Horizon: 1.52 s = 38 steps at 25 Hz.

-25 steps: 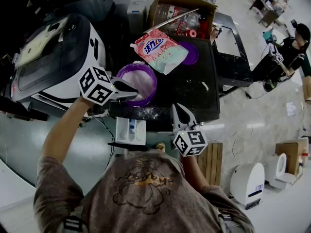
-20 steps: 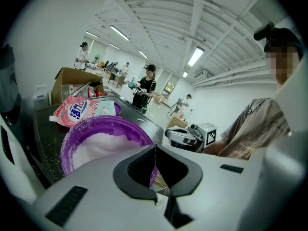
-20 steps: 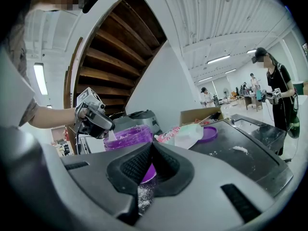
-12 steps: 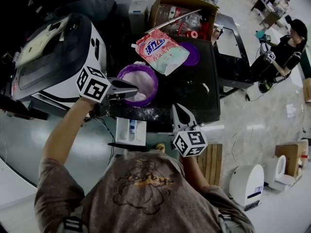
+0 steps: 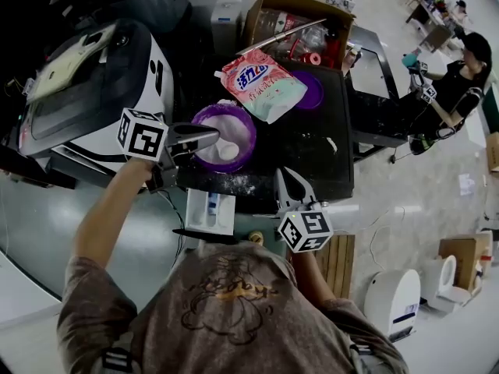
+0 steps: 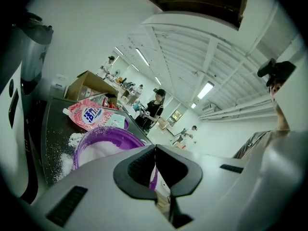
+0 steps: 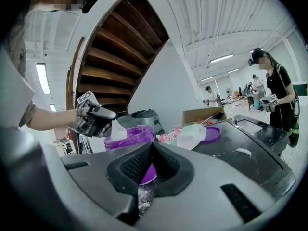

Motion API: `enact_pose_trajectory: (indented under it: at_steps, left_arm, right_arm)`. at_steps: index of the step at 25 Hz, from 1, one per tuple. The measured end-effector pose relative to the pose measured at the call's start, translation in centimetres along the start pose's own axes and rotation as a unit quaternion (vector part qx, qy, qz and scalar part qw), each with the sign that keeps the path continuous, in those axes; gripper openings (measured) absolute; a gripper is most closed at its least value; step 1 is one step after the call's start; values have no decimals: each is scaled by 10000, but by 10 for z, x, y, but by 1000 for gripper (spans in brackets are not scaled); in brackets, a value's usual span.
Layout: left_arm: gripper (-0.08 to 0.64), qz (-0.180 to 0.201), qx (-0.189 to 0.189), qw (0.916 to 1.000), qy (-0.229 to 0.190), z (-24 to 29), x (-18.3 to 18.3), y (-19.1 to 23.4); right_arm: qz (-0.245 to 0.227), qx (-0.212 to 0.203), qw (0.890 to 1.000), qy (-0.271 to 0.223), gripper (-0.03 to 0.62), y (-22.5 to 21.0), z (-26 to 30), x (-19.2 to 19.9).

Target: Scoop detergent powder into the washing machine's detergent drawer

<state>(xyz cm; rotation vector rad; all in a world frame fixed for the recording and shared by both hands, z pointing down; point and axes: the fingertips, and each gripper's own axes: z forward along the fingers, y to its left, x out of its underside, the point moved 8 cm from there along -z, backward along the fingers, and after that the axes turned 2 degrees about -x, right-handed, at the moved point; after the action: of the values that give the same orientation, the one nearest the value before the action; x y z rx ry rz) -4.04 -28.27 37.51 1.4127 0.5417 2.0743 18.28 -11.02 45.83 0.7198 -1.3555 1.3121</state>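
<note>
A purple tub [image 5: 244, 128] of white powder stands on the dark countertop [image 5: 304, 150]. My left gripper [image 5: 212, 136] reaches over the tub's left rim from the left, shut on a small white scoop [image 7: 117, 130] that shows just above the rim in the right gripper view. The white detergent drawer [image 5: 210, 211] stands pulled out below the counter's front edge. My right gripper [image 5: 282, 174] hangs shut and empty over the counter's front edge, right of the drawer. A pink detergent bag [image 5: 261, 80] lies behind the tub. The left gripper view shows the tub [image 6: 103, 137] beyond shut jaws.
A white and black appliance [image 5: 86, 92] stands left of the counter. At the back are a purple lid [image 5: 310, 90] and a cardboard box [image 5: 300, 22] of bottles. Spilt powder [image 5: 234, 181] dusts the counter near the tub. A person [image 5: 460, 76] stands at the far right.
My left gripper has drawn back a little to the left and up over the tub's rim with the scoop. The right gripper has stayed where it was.
</note>
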Motion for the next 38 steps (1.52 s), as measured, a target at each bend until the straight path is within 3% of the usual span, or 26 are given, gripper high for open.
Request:
enact_pose_trajectory:
  at_steps: [8,14,25,38]
  left_arm:
    - [23,-253,-281,9966,-733,-18,-6,-4]
    - [23,-437,-175,9891,-1393,-32,-10,-2]
    - [23,-906,-142,9706,-2226,-58,4,-24]
    - [23,-1247,-866,9429,-2964,-109,56,-53]
  right_arm:
    - [-51,-121,9999,28,2,3,2,0]
    - [-99,-234,9997,42,2,8,3,-3]
    - [-164,-617,9979,120,2,20,-1,-6]
    - [-234,-1250,9912,354,2,38,-8,1]
